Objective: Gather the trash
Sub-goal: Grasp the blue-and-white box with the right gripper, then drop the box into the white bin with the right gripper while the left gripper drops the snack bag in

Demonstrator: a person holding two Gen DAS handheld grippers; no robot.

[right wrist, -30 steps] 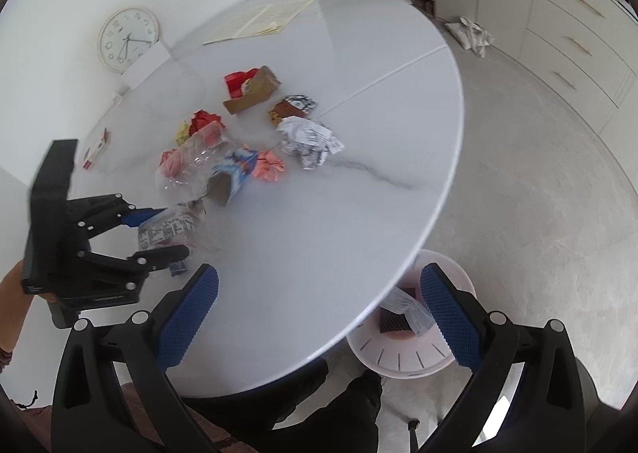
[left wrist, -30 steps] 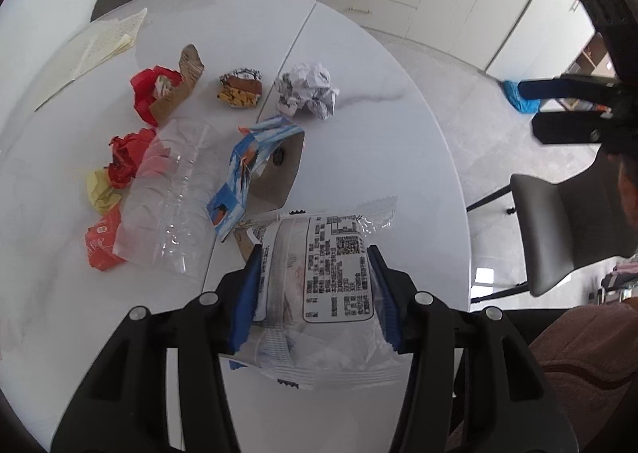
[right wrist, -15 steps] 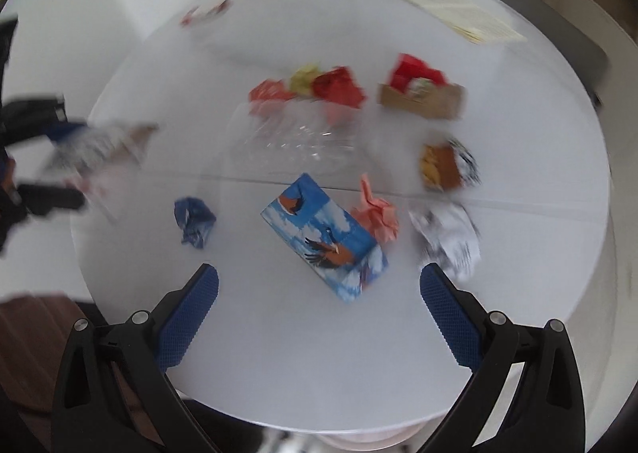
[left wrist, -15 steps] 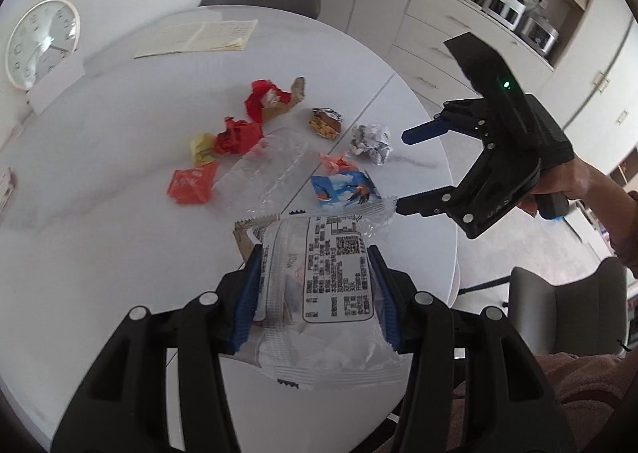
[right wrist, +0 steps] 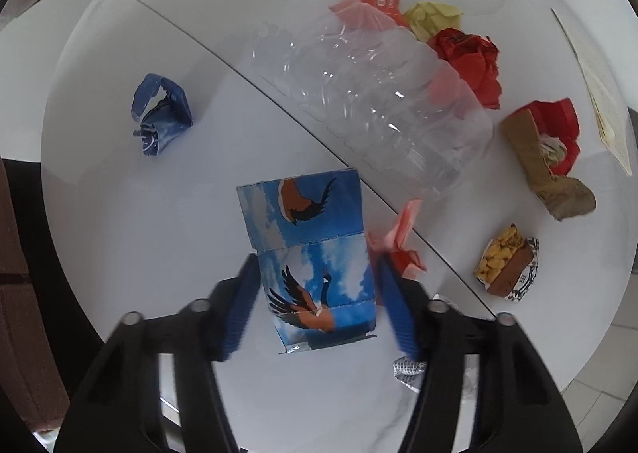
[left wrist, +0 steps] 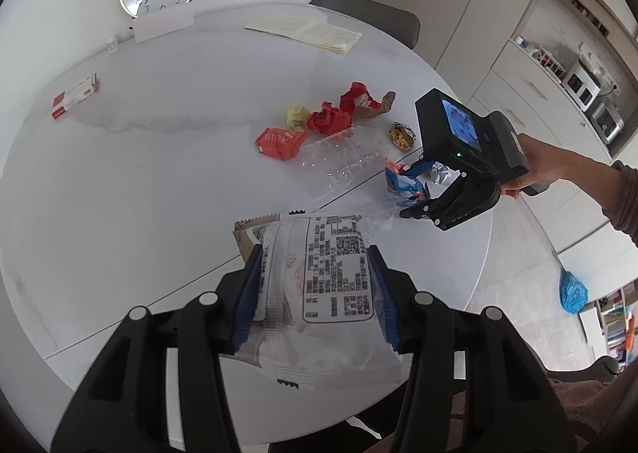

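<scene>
i'm closing the right gripper [right wrist: 317, 289] squarely around the blue bird-print carton [right wrist: 309, 253], jaws just narrowing onto its sides, while the left gripper [left wrist: 315, 293] is clamping the clear snack wrapper [left wrist: 319, 293].

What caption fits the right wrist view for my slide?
Right gripper, jaws just closing, straddles the blue bird-print carton on the white table beside a crushed clear bottle.

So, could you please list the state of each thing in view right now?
Left tongs: shut on the snack wrapper.
Right tongs: jaws just closing around the blue carton; contact unclear.
Clear bottle: lying crushed, uncapped.
Blue wrapper: crumpled on table.
</scene>
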